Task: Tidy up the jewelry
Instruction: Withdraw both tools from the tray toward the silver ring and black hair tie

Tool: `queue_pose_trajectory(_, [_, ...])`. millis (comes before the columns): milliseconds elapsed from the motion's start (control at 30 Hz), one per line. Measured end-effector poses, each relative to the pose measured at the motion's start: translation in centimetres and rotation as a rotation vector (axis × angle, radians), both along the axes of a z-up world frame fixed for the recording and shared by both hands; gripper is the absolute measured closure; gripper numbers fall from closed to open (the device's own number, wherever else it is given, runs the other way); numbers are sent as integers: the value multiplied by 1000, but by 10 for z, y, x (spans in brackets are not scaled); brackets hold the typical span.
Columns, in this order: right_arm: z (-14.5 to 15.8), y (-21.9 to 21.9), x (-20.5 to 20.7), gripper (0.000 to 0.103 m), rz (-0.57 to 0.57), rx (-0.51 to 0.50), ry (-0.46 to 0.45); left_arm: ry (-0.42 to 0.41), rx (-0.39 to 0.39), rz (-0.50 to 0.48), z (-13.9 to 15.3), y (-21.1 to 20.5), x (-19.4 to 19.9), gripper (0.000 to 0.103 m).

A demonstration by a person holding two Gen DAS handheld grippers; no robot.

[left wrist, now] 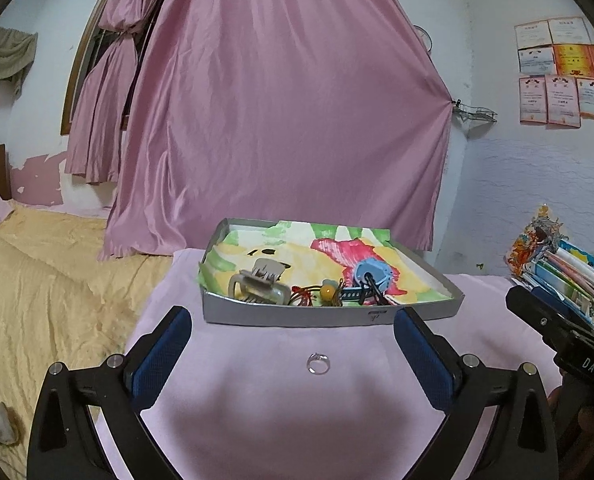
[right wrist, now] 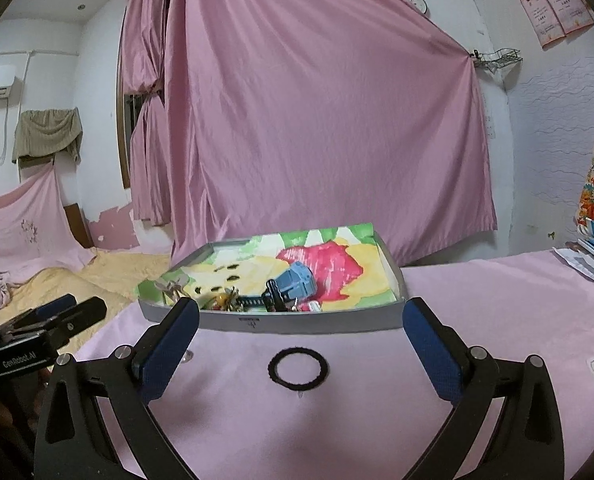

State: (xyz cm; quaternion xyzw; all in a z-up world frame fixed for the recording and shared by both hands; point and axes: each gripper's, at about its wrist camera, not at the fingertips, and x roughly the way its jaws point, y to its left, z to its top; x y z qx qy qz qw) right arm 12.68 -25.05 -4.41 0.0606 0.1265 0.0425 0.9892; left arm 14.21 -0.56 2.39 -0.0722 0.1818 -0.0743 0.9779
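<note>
Your right gripper (left wrist: 553, 322) is cut off by the left view's right edge, so you can't tell how its jaws stand there. The tray's front wall (right wrist: 297, 322) hides the lower parts of the jumbled pieces (right wrist: 257, 300) behind it. The wall certificates (left wrist: 561, 72) are too small to read.

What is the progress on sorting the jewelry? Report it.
Done: a hair claw, beaded bracelet and watch lie in the tray.
In hand: nothing; both jaws open.
Left: the ring before the left gripper and the black hair tie before the right gripper.
</note>
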Motion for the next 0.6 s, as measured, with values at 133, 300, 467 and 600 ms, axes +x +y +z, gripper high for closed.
queue_pose_trajectory(133, [-6,0,7,3,5,1,48,27,2,-6,-3,1,4,1])
queue_pose_trajectory(300, [-15,-7,18,3,26,55,118,105,-13,-52,-11,0,15,1])
queue_pose_trajectory(467, [-22,-9,32,3,20,65,197,182,-13,-59,-18,-1,27,1])
queue_pose_trajectory(600, [-28,-13,47,3,31,80,268,260,-8,-59,-24,-3,40,1])
